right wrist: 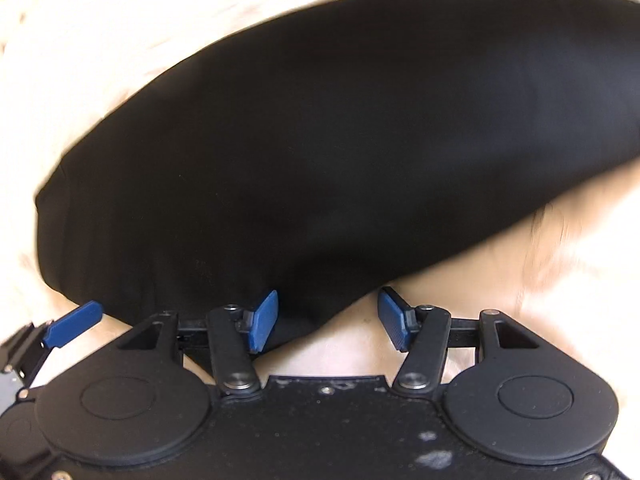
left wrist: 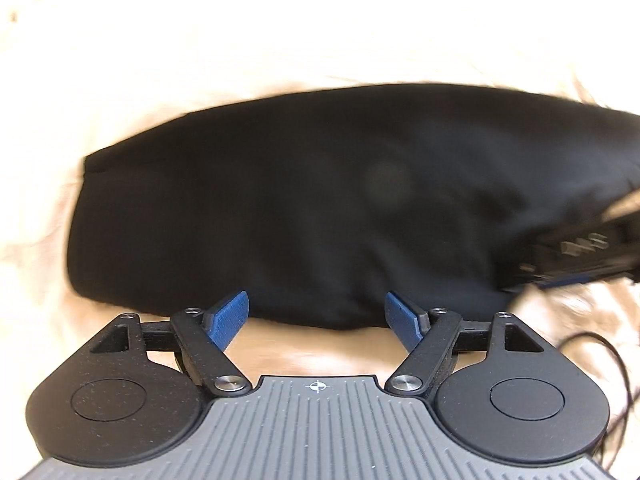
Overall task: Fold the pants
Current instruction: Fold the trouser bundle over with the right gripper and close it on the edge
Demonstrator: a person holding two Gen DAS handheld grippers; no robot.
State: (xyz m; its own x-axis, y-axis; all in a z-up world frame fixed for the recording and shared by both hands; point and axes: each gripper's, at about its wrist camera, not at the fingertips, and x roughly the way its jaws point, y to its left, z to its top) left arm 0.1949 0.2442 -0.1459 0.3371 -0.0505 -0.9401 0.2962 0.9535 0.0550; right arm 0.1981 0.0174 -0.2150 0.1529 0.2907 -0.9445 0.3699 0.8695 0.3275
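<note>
Black pants (left wrist: 320, 200) lie folded in a long flat band across a cream bedsheet (left wrist: 200, 40). My left gripper (left wrist: 316, 312) is open and empty, its blue pads just at the near edge of the pants. My right gripper (right wrist: 328, 316) is open and empty at the near edge of the same pants (right wrist: 340, 140); its left pad overlaps the cloth, its right pad is over the sheet (right wrist: 560, 260). The right gripper shows blurred at the right edge of the left wrist view (left wrist: 576, 252). A blue pad of the left gripper (right wrist: 72, 324) shows at the lower left of the right wrist view.
The cream sheet surrounds the pants on all sides. A thin black cable (left wrist: 612, 360) lies on the sheet at the lower right of the left wrist view.
</note>
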